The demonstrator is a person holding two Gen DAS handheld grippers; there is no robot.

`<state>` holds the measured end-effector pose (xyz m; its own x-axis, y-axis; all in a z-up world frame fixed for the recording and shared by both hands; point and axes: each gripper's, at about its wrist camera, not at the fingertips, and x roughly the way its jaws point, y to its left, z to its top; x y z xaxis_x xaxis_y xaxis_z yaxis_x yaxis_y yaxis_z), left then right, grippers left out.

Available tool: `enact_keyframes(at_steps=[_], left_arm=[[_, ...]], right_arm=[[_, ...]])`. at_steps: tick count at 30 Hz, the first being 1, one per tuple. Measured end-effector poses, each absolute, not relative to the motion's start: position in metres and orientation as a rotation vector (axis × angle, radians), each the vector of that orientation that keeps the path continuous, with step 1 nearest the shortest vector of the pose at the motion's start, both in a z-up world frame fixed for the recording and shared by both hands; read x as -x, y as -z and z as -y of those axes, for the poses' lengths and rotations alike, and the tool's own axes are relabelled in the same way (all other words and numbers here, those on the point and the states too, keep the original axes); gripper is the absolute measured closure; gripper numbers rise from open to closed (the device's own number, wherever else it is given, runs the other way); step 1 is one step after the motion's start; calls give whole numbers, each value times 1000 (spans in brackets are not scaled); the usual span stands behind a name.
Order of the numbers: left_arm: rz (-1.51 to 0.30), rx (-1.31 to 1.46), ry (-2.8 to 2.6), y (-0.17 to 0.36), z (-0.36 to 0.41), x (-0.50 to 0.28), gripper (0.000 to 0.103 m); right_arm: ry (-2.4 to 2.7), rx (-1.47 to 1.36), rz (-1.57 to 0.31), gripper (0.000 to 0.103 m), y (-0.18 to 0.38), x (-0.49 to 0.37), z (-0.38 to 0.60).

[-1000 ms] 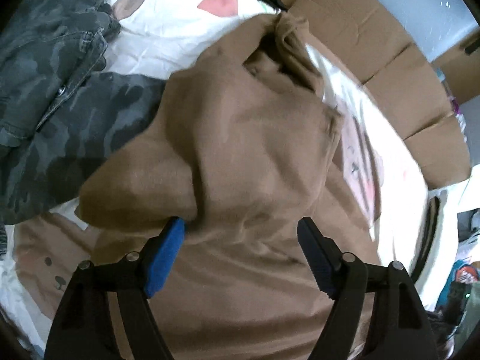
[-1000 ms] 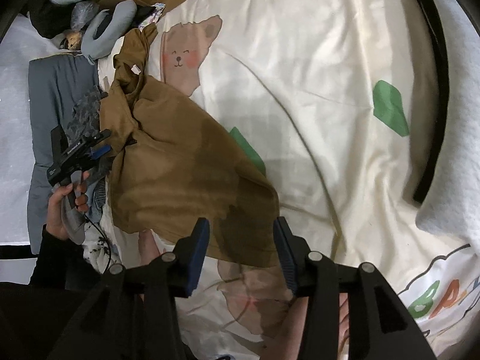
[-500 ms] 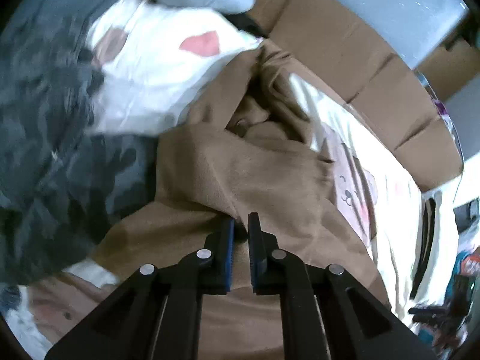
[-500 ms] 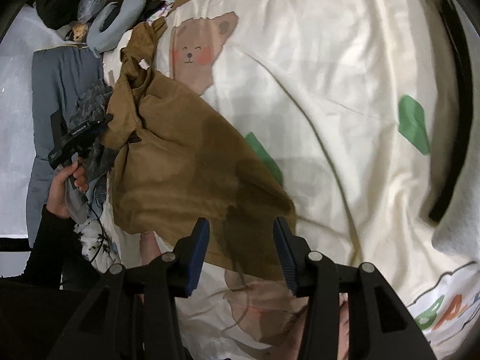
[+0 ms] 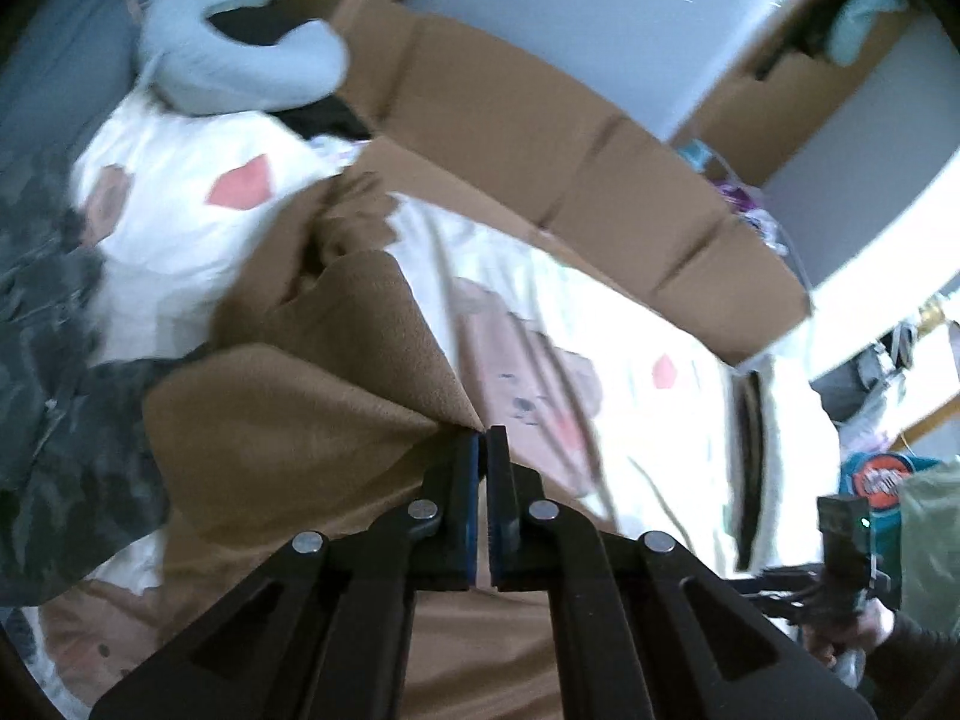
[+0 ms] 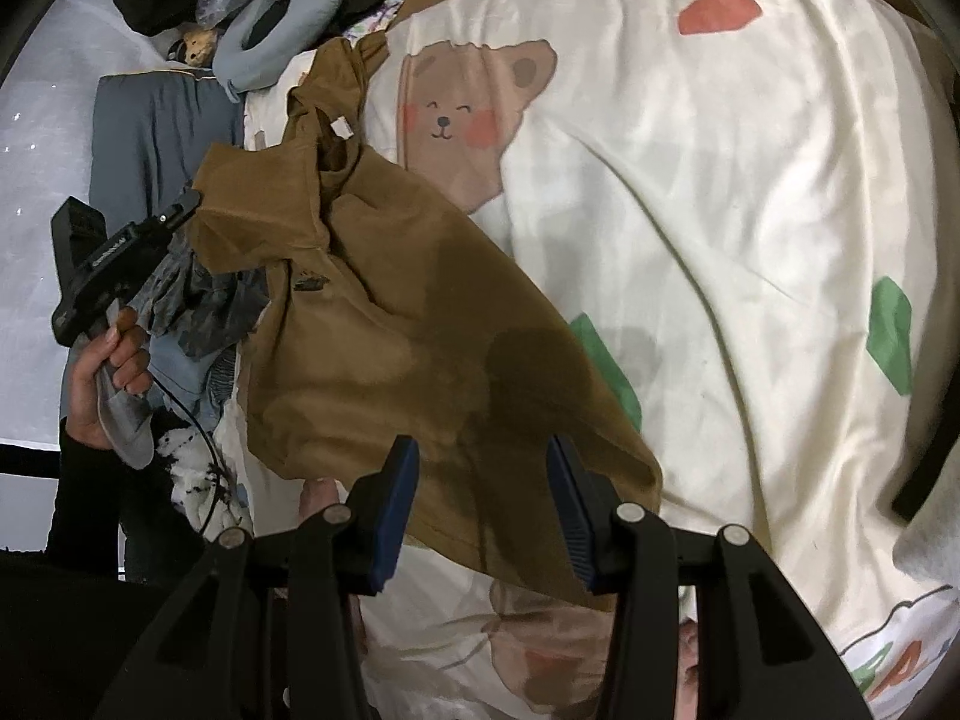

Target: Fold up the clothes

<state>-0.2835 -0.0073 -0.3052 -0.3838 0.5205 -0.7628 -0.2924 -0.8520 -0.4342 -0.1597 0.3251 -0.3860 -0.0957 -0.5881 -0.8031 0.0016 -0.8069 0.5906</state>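
A brown garment [image 6: 396, 324] lies crumpled on the cream bear-print bedsheet [image 6: 690, 192]. My left gripper [image 5: 483, 441] is shut on a pinched fold of the brown garment [image 5: 288, 396] and holds that fold lifted off the bed. It also shows at the left of the right wrist view [image 6: 186, 204], gripping the garment's edge. My right gripper [image 6: 483, 462] is open and empty, hovering just above the garment's near hem.
Camouflage clothes [image 5: 54, 372] lie left of the garment. A grey neck pillow [image 5: 240, 72] and flattened cardboard [image 5: 540, 168] sit at the bed's far side. A grey blanket [image 6: 156, 120] lies beyond the left gripper.
My left gripper went from open over the brown garment to shut on a fold of it, then lifted the fold up. My right gripper stayed open, drifting slightly.
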Motion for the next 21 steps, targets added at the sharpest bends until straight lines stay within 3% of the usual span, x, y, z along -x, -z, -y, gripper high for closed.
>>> enact_keyframes(at_steps=[3, 9, 21], left_arm=[[296, 1332, -2186, 299, -14, 274, 102], [248, 1313, -2065, 297, -58, 264, 102], [172, 1301, -1907, 297, -117, 255, 102]], right_arm=[[1970, -1750, 644, 60, 382, 164, -323], [2014, -1662, 630, 44, 365, 177, -316], [2062, -1484, 546, 42, 335, 216, -289]])
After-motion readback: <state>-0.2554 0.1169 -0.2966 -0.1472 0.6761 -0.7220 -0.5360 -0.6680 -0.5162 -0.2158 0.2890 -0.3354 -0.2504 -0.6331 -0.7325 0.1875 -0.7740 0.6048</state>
